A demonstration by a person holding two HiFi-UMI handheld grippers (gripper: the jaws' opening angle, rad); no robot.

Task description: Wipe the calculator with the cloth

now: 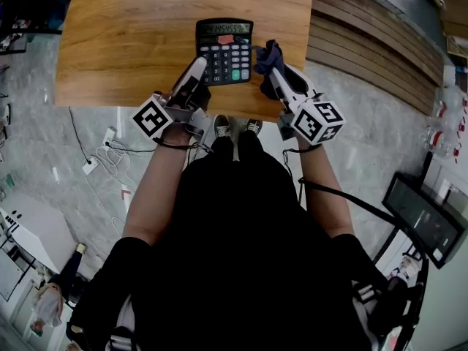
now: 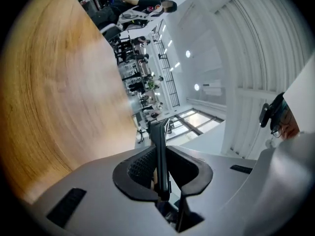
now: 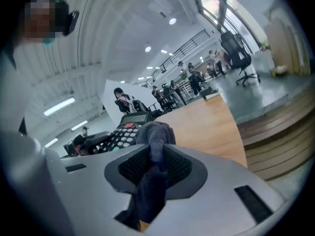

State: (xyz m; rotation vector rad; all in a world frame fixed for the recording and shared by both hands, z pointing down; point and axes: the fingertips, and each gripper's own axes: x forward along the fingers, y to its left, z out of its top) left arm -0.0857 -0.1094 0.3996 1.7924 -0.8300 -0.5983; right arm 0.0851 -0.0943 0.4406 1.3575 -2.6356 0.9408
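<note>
A black calculator [image 1: 225, 50] with grey keys hangs over the near part of the wooden table [image 1: 131, 35]. My left gripper [image 1: 199, 68] is shut on its lower left corner. In the left gripper view the calculator [image 2: 160, 146] shows edge-on, pinched between the jaws of the left gripper [image 2: 161, 163]. My right gripper [image 1: 272, 68] is shut on a dark blue cloth [image 1: 268, 55], bunched just right of the calculator. In the right gripper view the cloth [image 3: 155, 149] fills the right gripper [image 3: 154, 163], and the calculator [image 3: 123, 132] sits just beyond, to the left.
The table's near edge runs just below the grippers. A stepped wooden platform [image 1: 365, 42] lies to the right. On the grey floor are white cables and a power strip [image 1: 102, 156] at the left and a dark screen [image 1: 424, 218] at the right.
</note>
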